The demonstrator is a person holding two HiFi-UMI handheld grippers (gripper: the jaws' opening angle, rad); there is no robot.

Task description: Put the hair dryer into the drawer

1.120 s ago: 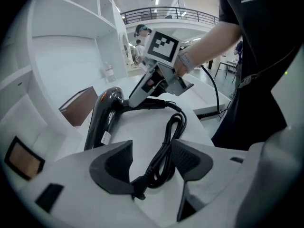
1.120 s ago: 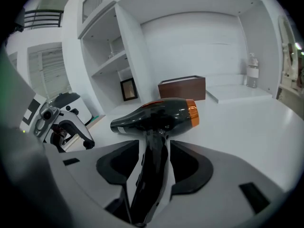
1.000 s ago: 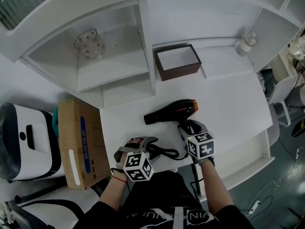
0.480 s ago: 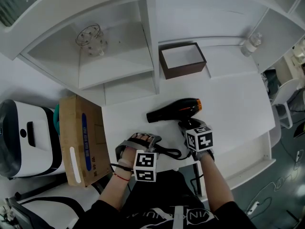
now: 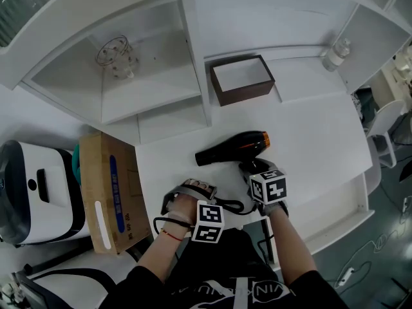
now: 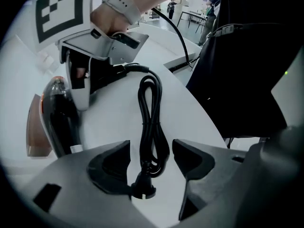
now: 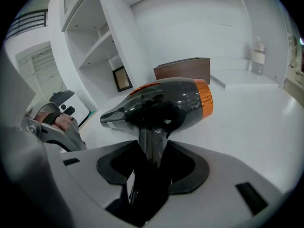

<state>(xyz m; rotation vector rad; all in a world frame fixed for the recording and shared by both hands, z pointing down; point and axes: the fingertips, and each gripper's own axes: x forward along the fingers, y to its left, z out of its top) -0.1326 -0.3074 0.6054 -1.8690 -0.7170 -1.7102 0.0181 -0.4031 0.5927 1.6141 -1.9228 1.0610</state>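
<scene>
- The brown box stands open-topped on the surface, at the foot of the shelves. You can see its whole white bottom.
- A glass jar sits in the left shelf bay. Its contents are too small to make out.
- A cardboard box lies closed at the surface's left side, so its inside is hidden from you.
- The hair dryer lies on the surface, well apart from the brown box. In the head view its nozzle points left and its orange-ringed rear points right.
- Your right hand-held gripper is clenched on the dryer's handle, and its jaws hide the handle's lower end.
- Your left hand-held gripper is released, and its jaws have just been opening. The bundled power cord lies between them with a gap on each side. The gripper's body partly covers the plug.
</scene>
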